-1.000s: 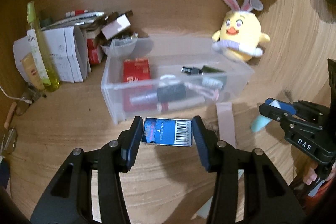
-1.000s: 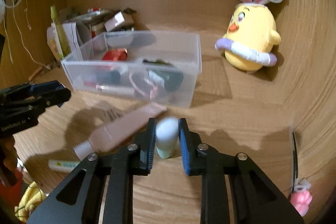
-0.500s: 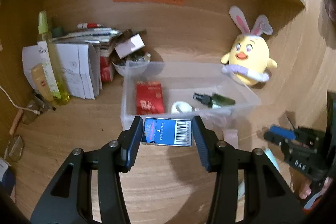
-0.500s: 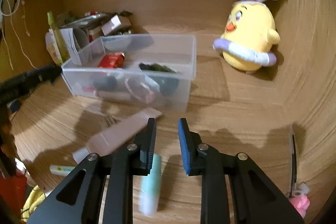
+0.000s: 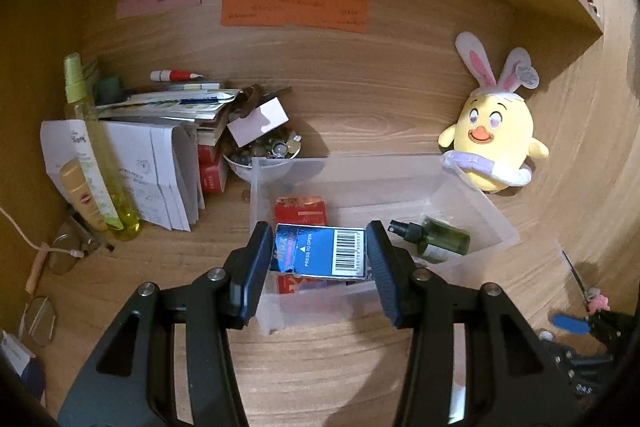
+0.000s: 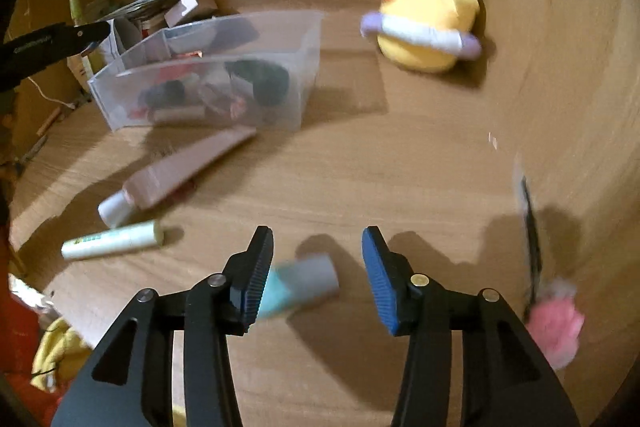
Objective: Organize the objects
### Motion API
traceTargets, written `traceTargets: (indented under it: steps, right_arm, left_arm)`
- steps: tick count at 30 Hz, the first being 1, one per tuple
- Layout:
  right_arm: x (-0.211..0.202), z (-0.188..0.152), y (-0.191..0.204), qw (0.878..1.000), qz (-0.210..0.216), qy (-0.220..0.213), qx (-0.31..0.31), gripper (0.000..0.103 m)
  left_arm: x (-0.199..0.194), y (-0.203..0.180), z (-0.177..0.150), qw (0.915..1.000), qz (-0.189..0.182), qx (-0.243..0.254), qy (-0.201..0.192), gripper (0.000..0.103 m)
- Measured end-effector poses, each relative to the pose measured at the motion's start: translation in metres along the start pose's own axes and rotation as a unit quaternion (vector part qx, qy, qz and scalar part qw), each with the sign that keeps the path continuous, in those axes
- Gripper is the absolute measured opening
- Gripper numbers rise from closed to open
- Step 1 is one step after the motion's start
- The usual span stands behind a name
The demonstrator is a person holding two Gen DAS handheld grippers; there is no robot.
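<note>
Here, at the far left of the wooden desk (image 5: pixel 340 379), a tall yellow-green spray bottle (image 5: pixel 94 155) stands before a leaning stack of papers (image 5: pixel 156 171). Right of these, the left gripper (image 5: pixel 320 255) has its fingers (image 5: pixel 256 267) pinching a blue box (image 5: pixel 320 255) with a barcode, held over the front edge of a clear plastic bin (image 5: pixel 472 199). In the bin lie a red box (image 5: pixel 300 213) and a dark green spray bottle (image 5: pixel 436 239). Further right, a yellow plush chick (image 5: pixel 492 143) with bunny ears sits behind the bin's corner. The right gripper (image 6: pixel 318 271) is opening, fingers (image 6: pixel 378 279) spread; a blurred teal tube (image 6: pixel 298 285) lies between them near the left finger, though whether it touches is unclear. A pink tube (image 6: pixel 180 167) and a pale stick (image 6: pixel 112 241) lie to its left.
</note>
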State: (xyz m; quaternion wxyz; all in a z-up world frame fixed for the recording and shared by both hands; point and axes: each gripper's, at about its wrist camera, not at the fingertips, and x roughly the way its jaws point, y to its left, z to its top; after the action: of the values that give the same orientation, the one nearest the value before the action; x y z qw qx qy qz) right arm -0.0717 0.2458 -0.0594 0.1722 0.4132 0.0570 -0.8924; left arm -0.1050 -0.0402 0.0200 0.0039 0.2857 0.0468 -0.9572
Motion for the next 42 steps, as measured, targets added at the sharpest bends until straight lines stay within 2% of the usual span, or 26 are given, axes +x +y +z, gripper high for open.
traceTargets:
  steps: [8,12,18,20,22,24,31,42]
  right_arm:
    - [-0.005,-0.011,0.012,1.000,0.013,0.009,-0.002,0.044]
    - [-0.016,-0.015,0.013,1.000,0.015,0.006,0.007,0.057]
    - [-0.011,-0.022,0.021,1.000,0.009,0.020,0.001,0.056]
    - [-0.010,-0.023,0.026,1.000,-0.004,0.014,-0.008,0.048]
    - [-0.009,-0.022,0.028,1.000,-0.009,0.009,-0.016,0.031]
    - [-0.007,-0.019,0.026,1.000,-0.006,0.008,-0.012,0.023]
    - [0.003,0.000,0.023,1.000,-0.013,-0.014,-0.008,0.023]
    - [-0.004,0.076,0.028,0.995,0.007,-0.094,-0.022,0.023]
  left_arm:
    - [0.030,-0.002,0.005,0.9996,0.016,0.002,0.024,0.048]
    - [0.036,-0.004,0.003,0.9994,0.018,0.007,0.028,0.048]
    - [0.045,-0.010,0.003,0.9992,0.017,0.017,0.032,0.048]
    - [0.048,-0.013,0.004,0.9990,0.020,0.023,0.034,0.048]
    - [0.051,-0.015,0.004,0.9988,0.022,0.028,0.035,0.048]
    - [0.052,-0.016,0.004,0.9986,0.022,0.032,0.035,0.048]
    - [0.065,-0.020,0.000,0.9975,0.029,0.043,0.048,0.048]
    - [0.077,-0.018,-0.005,0.9967,0.023,0.040,0.068,0.048]
